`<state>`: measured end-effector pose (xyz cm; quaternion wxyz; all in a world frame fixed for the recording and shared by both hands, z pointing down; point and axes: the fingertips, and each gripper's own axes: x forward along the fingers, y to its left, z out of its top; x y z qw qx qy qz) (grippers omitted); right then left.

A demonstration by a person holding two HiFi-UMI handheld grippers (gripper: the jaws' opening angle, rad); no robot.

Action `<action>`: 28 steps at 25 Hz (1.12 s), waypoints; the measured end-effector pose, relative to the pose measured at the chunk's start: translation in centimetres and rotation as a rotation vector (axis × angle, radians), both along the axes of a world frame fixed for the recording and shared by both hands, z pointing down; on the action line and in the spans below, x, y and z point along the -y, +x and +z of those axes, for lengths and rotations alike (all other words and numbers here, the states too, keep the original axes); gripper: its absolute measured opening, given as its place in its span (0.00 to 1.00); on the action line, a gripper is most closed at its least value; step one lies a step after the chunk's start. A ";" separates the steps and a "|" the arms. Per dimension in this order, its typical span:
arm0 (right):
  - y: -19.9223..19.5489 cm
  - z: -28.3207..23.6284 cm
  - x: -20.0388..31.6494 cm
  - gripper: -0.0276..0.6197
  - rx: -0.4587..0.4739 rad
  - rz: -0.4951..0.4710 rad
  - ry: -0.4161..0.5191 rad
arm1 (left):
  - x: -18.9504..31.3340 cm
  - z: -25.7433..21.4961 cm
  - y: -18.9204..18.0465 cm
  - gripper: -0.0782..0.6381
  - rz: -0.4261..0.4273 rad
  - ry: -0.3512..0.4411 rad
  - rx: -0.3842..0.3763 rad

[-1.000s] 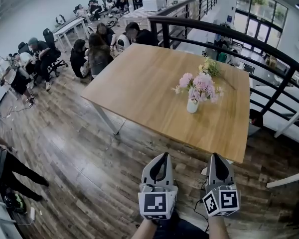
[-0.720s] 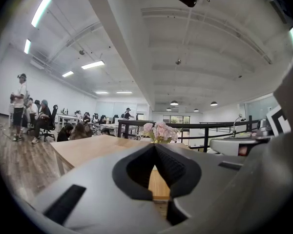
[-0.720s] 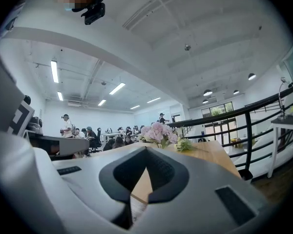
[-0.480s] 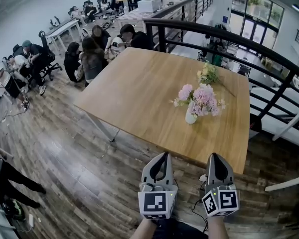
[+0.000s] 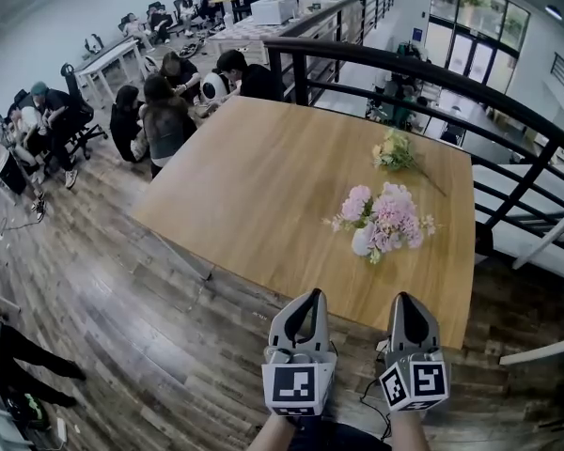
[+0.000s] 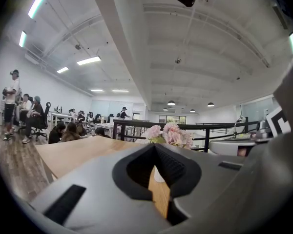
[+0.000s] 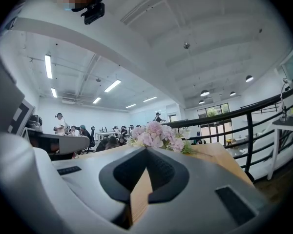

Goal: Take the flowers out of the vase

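Note:
A small white vase (image 5: pixel 362 241) with pink flowers (image 5: pixel 387 218) stands on the wooden table (image 5: pixel 263 177), toward its right near corner. A yellow flower (image 5: pixel 393 150) lies on the table beyond it. My left gripper (image 5: pixel 309 296) and right gripper (image 5: pixel 404 298) are side by side over the floor just short of the table's near edge, both shut and empty. In the left gripper view the flowers (image 6: pixel 168 134) rise above the gripper (image 6: pixel 155 146), with the vase (image 6: pixel 158 175) showing through the jaws. In the right gripper view the flowers (image 7: pixel 154 133) sit just past the gripper (image 7: pixel 146 150).
A black railing (image 5: pixel 404 64) runs behind and to the right of the table. Several people (image 5: pixel 160 111) sit at the table's far left corner and at desks beyond. Wooden floor (image 5: pixel 122 299) lies between me and the table.
The table and vase have come closer and lower in the head view. Both grippers have advanced toward the table's near edge, jaws still shut.

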<state>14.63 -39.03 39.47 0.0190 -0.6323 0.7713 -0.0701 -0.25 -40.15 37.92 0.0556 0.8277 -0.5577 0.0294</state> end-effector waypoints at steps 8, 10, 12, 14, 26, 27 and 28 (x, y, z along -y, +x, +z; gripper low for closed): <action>-0.7 0.2 3.9 0.03 -0.029 0.030 -0.035 | 4.2 0.8 -0.6 0.15 0.026 -0.044 -0.016; -0.8 1.0 4.5 0.03 -0.028 0.039 -0.043 | 5.1 1.1 -0.8 0.15 0.035 -0.042 -0.013; -0.8 1.8 5.1 0.03 -0.031 0.053 -0.056 | 6.0 1.4 -1.0 0.15 0.046 -0.026 -0.011; -0.7 2.3 5.7 0.03 -0.035 0.072 -0.067 | 6.8 1.7 -1.2 0.15 0.054 -0.029 -0.016; 0.5 3.6 7.8 0.05 -0.046 0.144 -0.083 | 9.5 2.9 -0.6 0.15 0.107 -0.079 -0.026; 0.6 3.8 7.8 0.05 -0.043 0.143 -0.087 | 9.6 3.1 -0.5 0.15 0.110 -0.080 -0.026; 0.6 4.1 7.8 0.05 -0.042 0.141 -0.090 | 9.6 3.2 -0.3 0.15 0.113 -0.081 -0.025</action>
